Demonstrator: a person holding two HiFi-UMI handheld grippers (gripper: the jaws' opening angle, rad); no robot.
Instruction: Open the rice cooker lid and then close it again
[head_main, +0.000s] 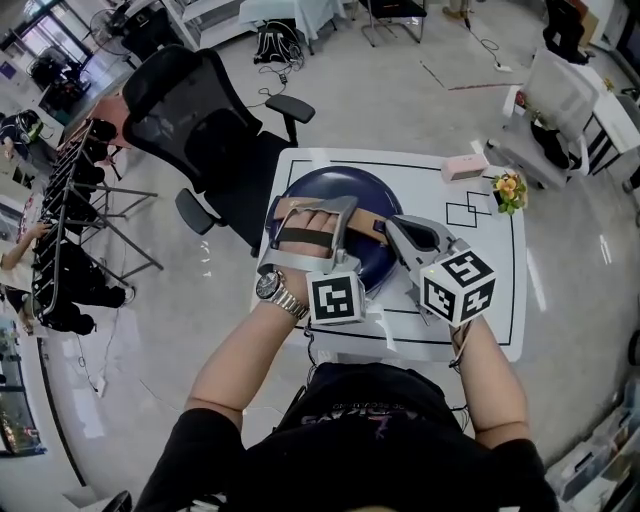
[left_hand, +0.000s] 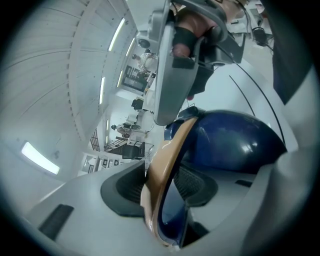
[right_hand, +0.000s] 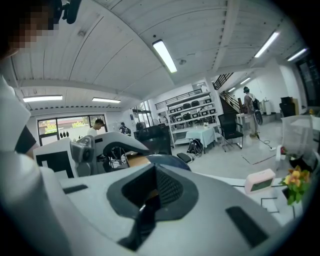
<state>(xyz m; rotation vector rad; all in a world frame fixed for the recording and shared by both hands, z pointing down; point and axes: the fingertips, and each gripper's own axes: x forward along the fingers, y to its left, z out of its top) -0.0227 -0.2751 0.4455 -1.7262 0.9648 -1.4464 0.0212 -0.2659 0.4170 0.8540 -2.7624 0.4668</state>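
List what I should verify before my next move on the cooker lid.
1. Left gripper on the handle: ok, the tan handle sits between its fingers, which appear to press on it.
2. Right gripper free: ok, fingers shut with nothing between them.
3. Right gripper apart from the lid: cannot tell, its tip overlaps the lid's right edge in the head view.
4. Lid closed or raised: cannot tell from these views.
5. Clock and flowers out of the way: ok, both stand apart at the table's far right.
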